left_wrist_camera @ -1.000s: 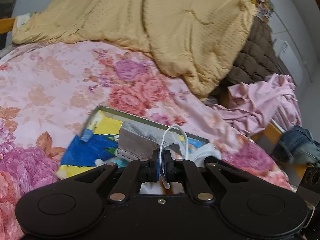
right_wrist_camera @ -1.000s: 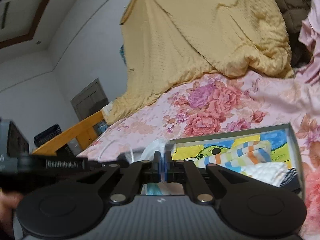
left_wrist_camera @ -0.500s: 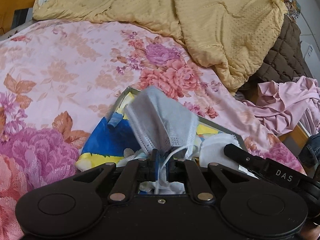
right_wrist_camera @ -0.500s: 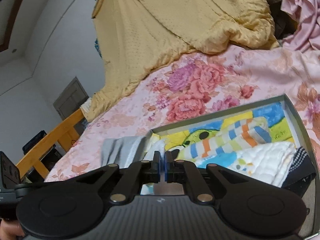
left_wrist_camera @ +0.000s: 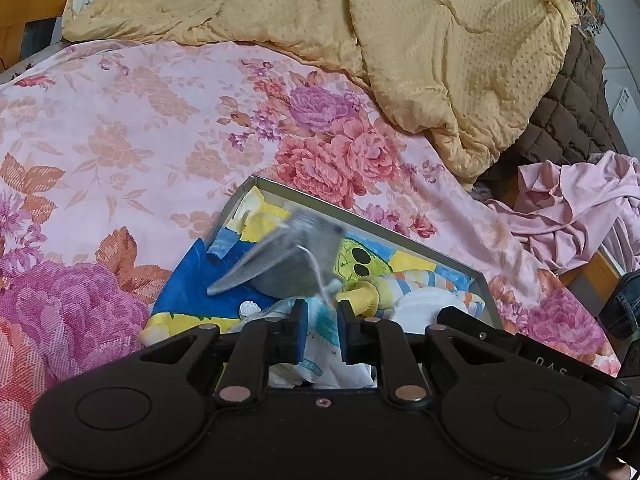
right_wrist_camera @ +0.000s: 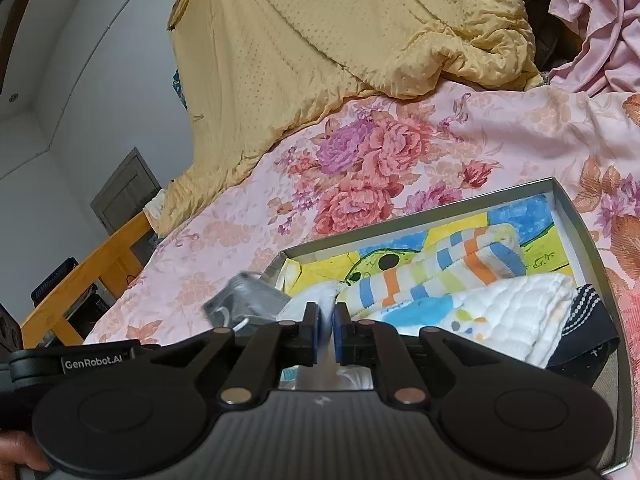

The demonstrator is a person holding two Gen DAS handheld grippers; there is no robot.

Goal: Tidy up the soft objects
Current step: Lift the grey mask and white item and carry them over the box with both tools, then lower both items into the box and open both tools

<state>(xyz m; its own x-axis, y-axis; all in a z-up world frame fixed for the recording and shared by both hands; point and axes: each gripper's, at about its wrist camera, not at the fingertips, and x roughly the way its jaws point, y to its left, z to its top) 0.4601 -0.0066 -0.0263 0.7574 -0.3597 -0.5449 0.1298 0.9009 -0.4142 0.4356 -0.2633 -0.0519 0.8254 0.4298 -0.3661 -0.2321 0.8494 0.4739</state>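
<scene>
A grey face mask (left_wrist_camera: 286, 258) with a white ear loop is blurred in the air just ahead of my left gripper (left_wrist_camera: 323, 332), over the left end of a grey tray (left_wrist_camera: 360, 222). My left gripper is open and empty. The mask also shows in the right wrist view (right_wrist_camera: 244, 300) at the tray's left end. My right gripper (right_wrist_camera: 326, 334) is slightly open and empty over the tray (right_wrist_camera: 580, 216). The tray holds a striped cloth (right_wrist_camera: 444, 268), a white quilted cloth (right_wrist_camera: 516, 308) and a dark striped item (right_wrist_camera: 588, 320).
The tray lies on a pink floral bedsheet (left_wrist_camera: 120, 140). A yellow quilt (left_wrist_camera: 420, 40) is heaped at the back, with a brown quilted cover (left_wrist_camera: 576, 112) and pink clothes (left_wrist_camera: 576, 204) at the right. A wooden bed frame (right_wrist_camera: 88, 272) runs along the left.
My left gripper has opened and let go of the mask's ear loop; the mask drops toward the tray. My right gripper has opened a little and moved over the tray.
</scene>
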